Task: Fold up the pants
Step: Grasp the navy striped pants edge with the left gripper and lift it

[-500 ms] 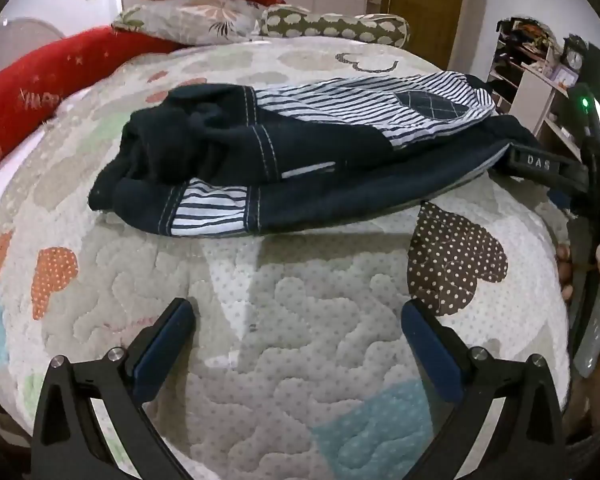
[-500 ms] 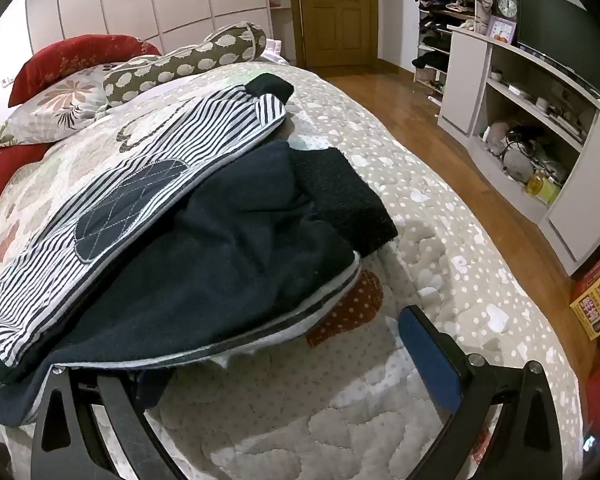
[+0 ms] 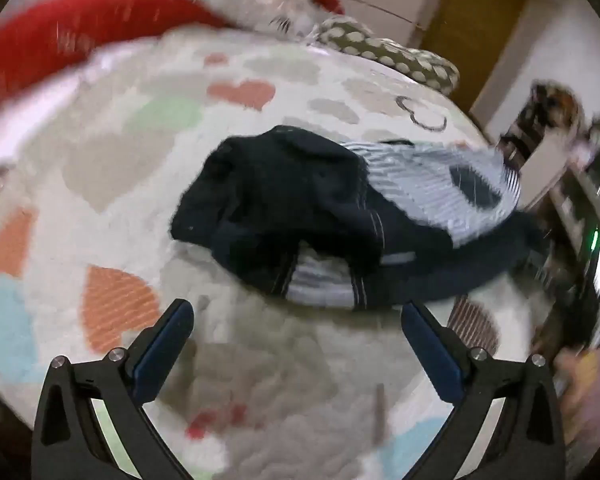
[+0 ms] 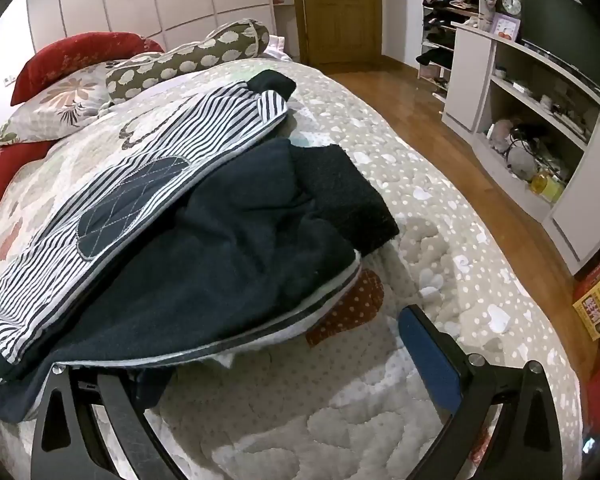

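Dark navy pants (image 3: 292,200) with striped white panels lie bunched and partly folded on the quilted bedspread (image 3: 140,168). My left gripper (image 3: 296,328) is open and empty, held above the bed just short of the pants' near edge; this view is blurred. In the right wrist view the pants (image 4: 204,264) fill the left half. My right gripper (image 4: 260,344) is open at the pants' near hem. Its left finger is hidden under the dark fabric, and its right finger (image 4: 428,356) stands free over the quilt.
Red pillows (image 4: 80,56), a floral pillow (image 4: 60,108) and a spotted bolster (image 4: 204,52) lie at the head of the bed. The bed's right edge drops to a wooden floor (image 4: 440,120). White shelving (image 4: 540,128) stands to the right.
My left gripper has lifted and swung, so the pants sit lower and farther right in its blurred view. The right gripper has stayed at the hem with little movement.
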`<state>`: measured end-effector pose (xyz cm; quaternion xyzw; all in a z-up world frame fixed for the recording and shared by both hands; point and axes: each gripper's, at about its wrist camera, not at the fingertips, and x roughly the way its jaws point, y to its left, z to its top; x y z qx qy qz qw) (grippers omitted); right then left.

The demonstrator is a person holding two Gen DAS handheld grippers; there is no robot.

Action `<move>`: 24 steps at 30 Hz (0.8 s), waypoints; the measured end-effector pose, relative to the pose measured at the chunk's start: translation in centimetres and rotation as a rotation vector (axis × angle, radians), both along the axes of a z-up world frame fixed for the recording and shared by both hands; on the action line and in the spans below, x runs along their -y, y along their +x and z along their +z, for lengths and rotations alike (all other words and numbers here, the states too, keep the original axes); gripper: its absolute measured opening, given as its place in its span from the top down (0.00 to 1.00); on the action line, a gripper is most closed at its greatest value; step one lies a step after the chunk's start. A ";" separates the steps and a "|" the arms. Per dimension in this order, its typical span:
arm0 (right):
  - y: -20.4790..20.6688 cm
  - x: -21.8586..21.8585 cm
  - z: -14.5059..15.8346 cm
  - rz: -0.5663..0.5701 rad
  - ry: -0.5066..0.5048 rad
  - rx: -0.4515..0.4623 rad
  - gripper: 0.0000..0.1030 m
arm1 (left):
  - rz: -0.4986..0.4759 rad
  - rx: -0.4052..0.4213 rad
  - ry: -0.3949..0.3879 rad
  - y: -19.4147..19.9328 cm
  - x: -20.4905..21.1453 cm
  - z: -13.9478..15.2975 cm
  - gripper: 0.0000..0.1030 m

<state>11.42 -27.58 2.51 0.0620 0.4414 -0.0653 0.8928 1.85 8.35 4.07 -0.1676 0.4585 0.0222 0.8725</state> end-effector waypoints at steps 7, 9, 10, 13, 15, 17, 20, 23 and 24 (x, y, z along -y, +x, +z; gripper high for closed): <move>-0.4 0.3 0.1 -0.001 0.009 0.004 0.00 | -0.002 -0.041 -0.101 7.0 1.1 -1.0 0.00; -0.4 0.3 0.1 -0.001 0.013 0.005 0.00 | 0.037 -0.075 -0.086 7.5 0.9 -1.3 0.19; -0.4 0.4 0.2 0.000 0.014 0.005 0.00 | 0.077 -0.093 -0.038 7.6 0.9 -1.3 0.42; -0.2 0.3 0.4 0.017 0.009 -0.022 0.00 | 0.057 -0.087 -0.069 7.1 -0.7 -0.8 0.77; 0.4 0.2 0.5 0.076 -0.012 -0.080 0.00 | 0.059 -0.089 -0.141 6.7 -2.3 -0.7 0.79; 0.5 0.1 0.8 0.154 -0.021 -0.129 0.00 | 0.061 -0.083 -0.177 6.3 -3.6 -0.6 0.80; -1.0 1.4 1.8 0.183 0.053 -0.121 0.07 | 0.050 -0.073 -0.190 5.2 -5.0 -0.1 0.80; -2.4 2.4 3.1 0.200 0.115 -0.073 0.12 | 0.055 -0.055 -0.163 3.9 -6.7 0.2 0.80; -2.6 2.6 3.3 0.203 0.138 -0.064 0.13 | 0.064 -0.052 -0.149 3.7 -7.3 0.2 0.80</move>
